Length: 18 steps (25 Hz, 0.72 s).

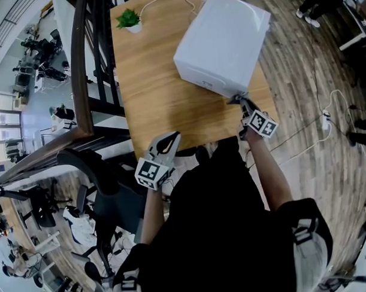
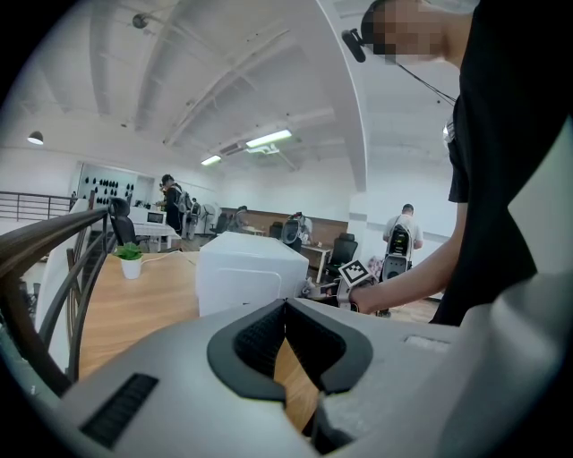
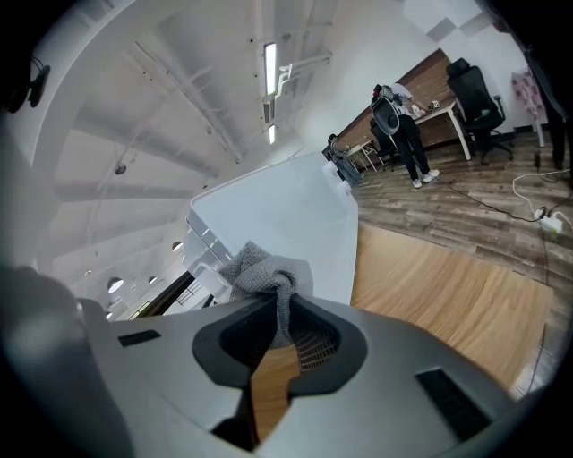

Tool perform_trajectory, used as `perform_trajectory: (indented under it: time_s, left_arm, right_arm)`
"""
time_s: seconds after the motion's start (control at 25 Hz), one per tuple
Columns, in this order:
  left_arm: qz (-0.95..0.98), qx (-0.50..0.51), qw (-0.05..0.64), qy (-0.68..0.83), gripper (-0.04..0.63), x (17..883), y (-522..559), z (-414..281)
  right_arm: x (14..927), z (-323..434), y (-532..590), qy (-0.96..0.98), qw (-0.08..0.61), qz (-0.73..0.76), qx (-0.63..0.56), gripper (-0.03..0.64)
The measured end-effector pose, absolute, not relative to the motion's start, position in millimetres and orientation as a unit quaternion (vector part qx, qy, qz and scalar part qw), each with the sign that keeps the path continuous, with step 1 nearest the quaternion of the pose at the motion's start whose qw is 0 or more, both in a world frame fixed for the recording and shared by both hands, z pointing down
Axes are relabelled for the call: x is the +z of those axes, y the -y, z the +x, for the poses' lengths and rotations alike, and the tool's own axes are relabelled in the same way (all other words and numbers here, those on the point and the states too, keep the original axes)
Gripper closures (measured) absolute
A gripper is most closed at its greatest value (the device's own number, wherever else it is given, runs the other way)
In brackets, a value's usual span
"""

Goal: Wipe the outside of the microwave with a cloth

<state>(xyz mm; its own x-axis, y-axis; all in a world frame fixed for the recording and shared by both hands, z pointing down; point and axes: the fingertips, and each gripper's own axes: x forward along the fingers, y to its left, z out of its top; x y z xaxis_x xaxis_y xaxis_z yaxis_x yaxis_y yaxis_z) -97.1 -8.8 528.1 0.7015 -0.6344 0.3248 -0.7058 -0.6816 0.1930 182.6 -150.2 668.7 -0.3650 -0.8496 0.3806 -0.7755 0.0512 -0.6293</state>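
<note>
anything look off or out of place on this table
Only the microwave: it sits turned at an angle to the edges of the table, near the right side. Nothing looks spilled or damaged.

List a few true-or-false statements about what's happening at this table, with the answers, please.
1. The right gripper is shut on a grey cloth. True.
2. The microwave is black. False: it is white.
3. The left gripper holds a sponge. False: its jaws are together with nothing between them.
4. A small potted plant stands on the wooden table. True.
</note>
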Motion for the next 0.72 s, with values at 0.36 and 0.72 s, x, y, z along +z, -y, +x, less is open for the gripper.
perform_trajectory:
  time_s: [0.36, 0.72]
  left_arm:
    - [0.907, 0.122, 0.152, 0.374, 0.594, 532.1, 7.4, -97.7]
    - [0.896, 0.132, 0.162, 0.392, 0.594, 535.3, 10.1, -105.9]
  right_arm:
    - [704.7, 166.1, 151.8, -0.720, 0.012, -0.553, -0.419, 0.577]
    - [722.2, 157.5, 155.0, -0.717, 0.000, -0.547, -0.432, 0.575]
